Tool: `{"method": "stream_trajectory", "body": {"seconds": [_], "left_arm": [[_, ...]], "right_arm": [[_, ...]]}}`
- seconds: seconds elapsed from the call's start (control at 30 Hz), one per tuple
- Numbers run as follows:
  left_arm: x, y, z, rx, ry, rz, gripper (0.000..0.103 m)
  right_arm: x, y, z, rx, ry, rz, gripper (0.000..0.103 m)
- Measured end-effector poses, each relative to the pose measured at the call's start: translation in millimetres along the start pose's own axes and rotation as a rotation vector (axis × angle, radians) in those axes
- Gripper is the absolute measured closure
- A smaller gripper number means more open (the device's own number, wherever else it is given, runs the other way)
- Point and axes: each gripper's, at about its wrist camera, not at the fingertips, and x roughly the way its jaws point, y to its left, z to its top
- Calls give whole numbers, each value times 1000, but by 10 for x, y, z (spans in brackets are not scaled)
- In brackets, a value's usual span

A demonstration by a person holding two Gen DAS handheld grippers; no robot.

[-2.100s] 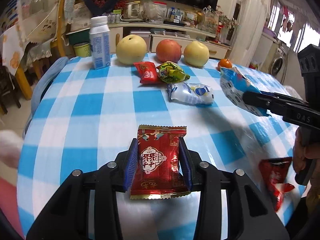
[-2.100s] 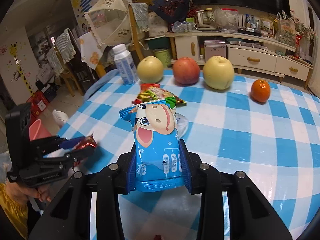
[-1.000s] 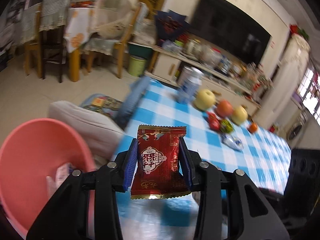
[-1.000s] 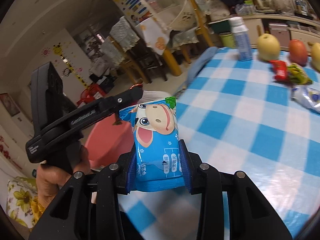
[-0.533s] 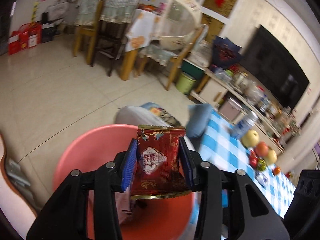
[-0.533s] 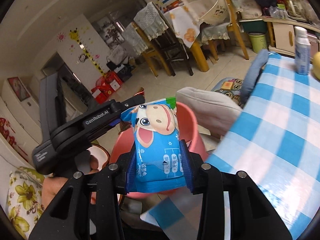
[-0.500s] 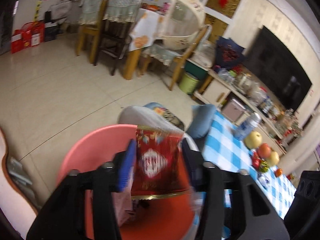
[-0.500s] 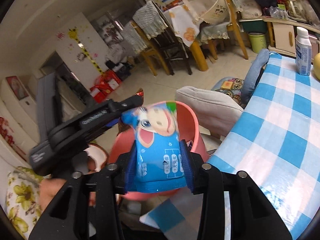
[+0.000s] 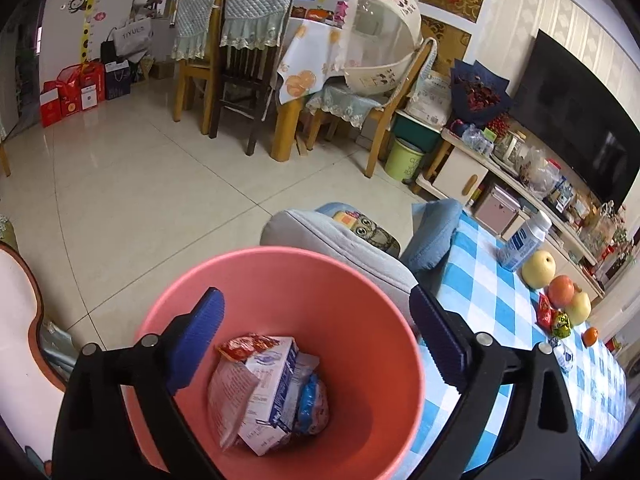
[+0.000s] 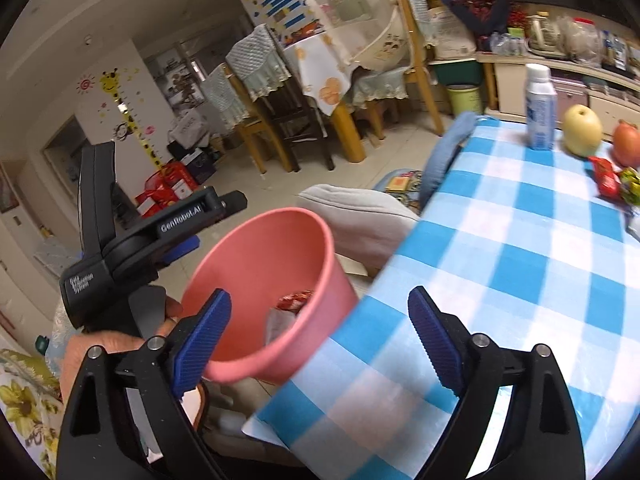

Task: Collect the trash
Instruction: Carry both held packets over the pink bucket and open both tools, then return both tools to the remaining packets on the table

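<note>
A pink bin [image 9: 280, 280] stands on the floor by the table's left edge. It holds a milk carton [image 9: 272, 392], a red wrapper [image 9: 246, 346] and a blue packet [image 9: 312, 396]. My left gripper [image 9: 316, 340] hangs over the bin, its jaws opening with nothing between them. My right gripper [image 10: 320, 332] is over the bin's [image 10: 272, 292] near rim and the table edge, jaws also opening and empty. In the right wrist view the left gripper [image 10: 216, 220] sits left of the bin, held by a hand. On the checked tablecloth [image 10: 520, 240] lie a red wrapper [image 10: 606, 178] and a green one [image 10: 630, 186].
A grey cushioned seat [image 9: 332, 236] and a blue cushion [image 9: 436, 232] press against the bin's far side. A milk bottle [image 10: 540, 108], a pear [image 10: 582, 130] and other fruit stand at the table's far end. Wooden chairs [image 9: 240, 80] are across the tiled floor.
Both grippers swung left from the table to the pink bin and opened. The red packet left the left gripper and the blue cow packet left the right one.
</note>
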Motion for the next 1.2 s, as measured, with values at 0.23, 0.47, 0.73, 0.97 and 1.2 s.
{"method": "stream_trajectory", "body": {"seconds": [0.23,0.47,0.73,0.97,1.2], "left_arm": [[25,-274,-68,52,8,-33,8],[65,-609,-157,151,35,-25,8],[48,-946,-268,244,28,-44,8],[41,-1216,-360,317,31,-52,8],[11,-1424,-439,369,27,-61,8]], "right_arm": [[-237,-194,-144,1,-12,-73,9],[-428,-443,-236,27,-23,-106,9],[-603,-611,-276,30,-41,-137,9],[-718,-728,-311,31,-53,-142,8],[-838,-795,-335,10,-72,-146,8]]}}
